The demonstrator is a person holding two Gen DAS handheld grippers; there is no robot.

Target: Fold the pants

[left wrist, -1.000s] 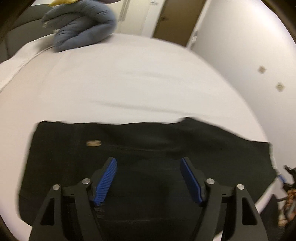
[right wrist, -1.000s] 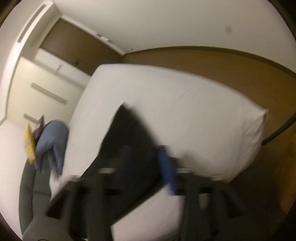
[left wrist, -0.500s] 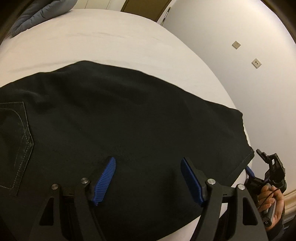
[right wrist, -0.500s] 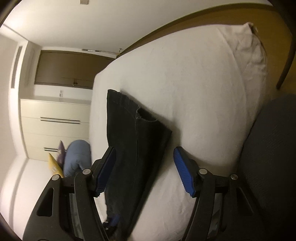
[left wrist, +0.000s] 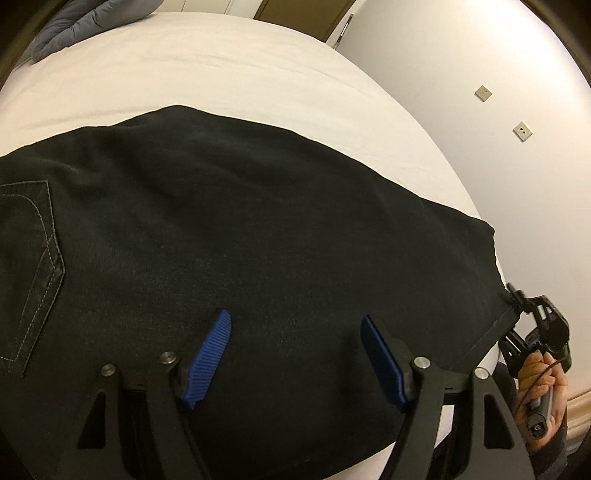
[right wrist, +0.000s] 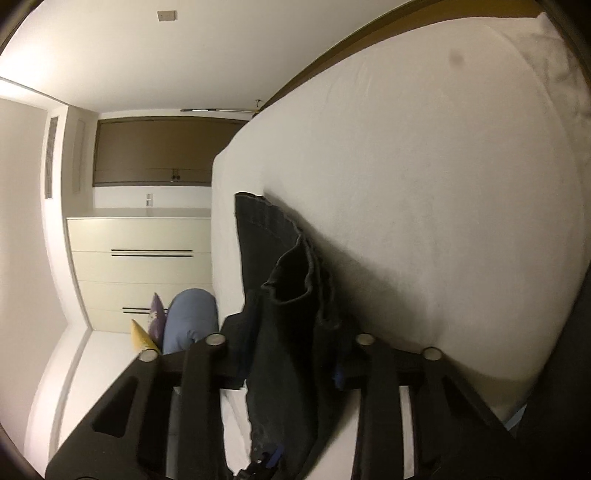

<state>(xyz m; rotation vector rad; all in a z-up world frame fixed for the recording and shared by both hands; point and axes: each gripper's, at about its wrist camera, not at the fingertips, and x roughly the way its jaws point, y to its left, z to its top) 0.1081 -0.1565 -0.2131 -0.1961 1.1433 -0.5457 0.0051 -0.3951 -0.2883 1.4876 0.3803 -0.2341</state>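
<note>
We have come in close over the pants (left wrist: 258, 229) since a moment ago: back then we saw the whole dark shape with lots of white bed around it, and now the black cloth fills most of the left view. On the right side, the right tongs (right wrist: 291, 354) have just been closing, and the hem end of the pants is now bunched up between them.

The pants lie flat and long across the white bed (left wrist: 229, 70). The back pocket with its light stitching is at the left edge of the left view, and the leg hems are far off at the right. They look like they are already laid leg on leg, though we cannot be sure of that. We think the real folding is only starting: the hem end has been picked up, but it has not been carried over toward the waist yet. So most of the job is still left.

The left tongs (left wrist: 295, 354) are spread wide, with the blue pads apart and nothing pinched. They hang just over the middle of the pants. The right tongs are clenched on the hem, held by a hand (left wrist: 543, 376) at the corner of the bed.

A blue blanket (left wrist: 88, 22) sits far away.
</note>
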